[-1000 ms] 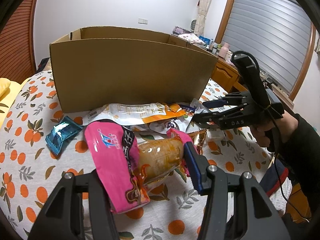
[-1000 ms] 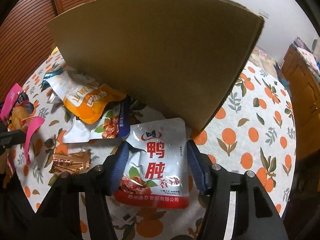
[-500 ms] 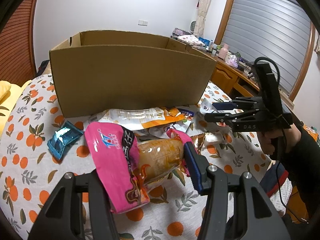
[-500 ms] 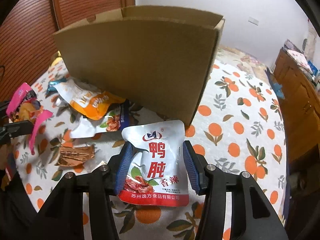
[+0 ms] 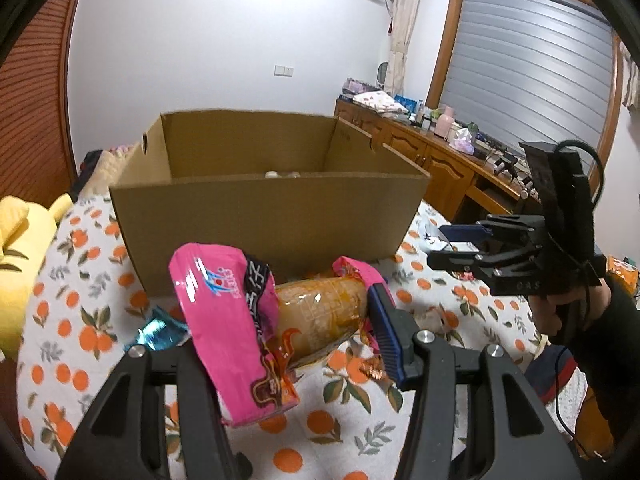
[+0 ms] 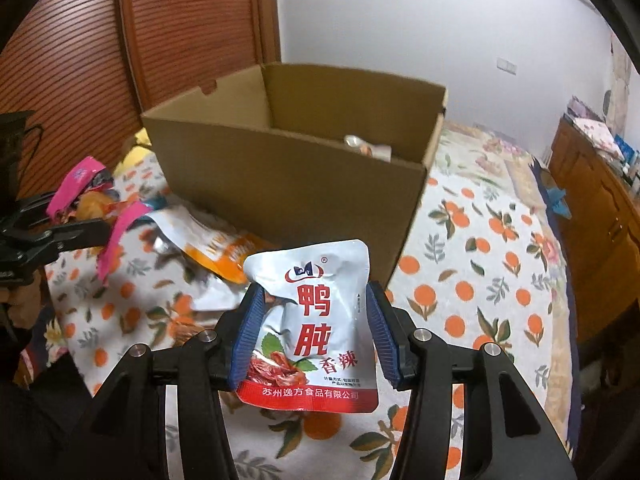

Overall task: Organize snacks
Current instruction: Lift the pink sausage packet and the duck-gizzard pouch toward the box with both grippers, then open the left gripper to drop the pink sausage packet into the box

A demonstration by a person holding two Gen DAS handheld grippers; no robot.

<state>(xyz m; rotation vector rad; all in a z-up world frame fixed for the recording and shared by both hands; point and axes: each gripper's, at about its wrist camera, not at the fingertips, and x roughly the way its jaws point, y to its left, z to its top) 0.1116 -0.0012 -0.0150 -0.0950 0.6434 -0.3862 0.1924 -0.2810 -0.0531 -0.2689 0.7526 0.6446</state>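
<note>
My left gripper (image 5: 288,312) is shut on a pink snack packet (image 5: 228,312) with a clear window showing orange-brown food, held above the orange-print cloth. My right gripper (image 6: 316,300) is shut on a silver pouch (image 6: 316,320) with red characters, both blue pads (image 6: 248,336) pressing its sides. An open cardboard box (image 5: 272,216) stands just beyond both packets. The box (image 6: 288,184) holds a pale packet (image 6: 368,146) at its far end. Each gripper shows in the other's view: the right gripper (image 5: 460,244) beside the box, the left gripper (image 6: 60,236) at the left edge.
Loose snacks lie on the cloth before the box: an orange-and-white pouch (image 6: 216,244) and a teal wrapper (image 5: 156,330). A yellow cushion (image 5: 16,248) lies at the far left. Wooden cabinets (image 5: 440,164) line the wall on the right. A hand (image 5: 560,312) grips the right gripper's handle.
Both grippers have risen with their packets, so the box's inside now shows. The right gripper lifted the silver pouch off the cloth.
</note>
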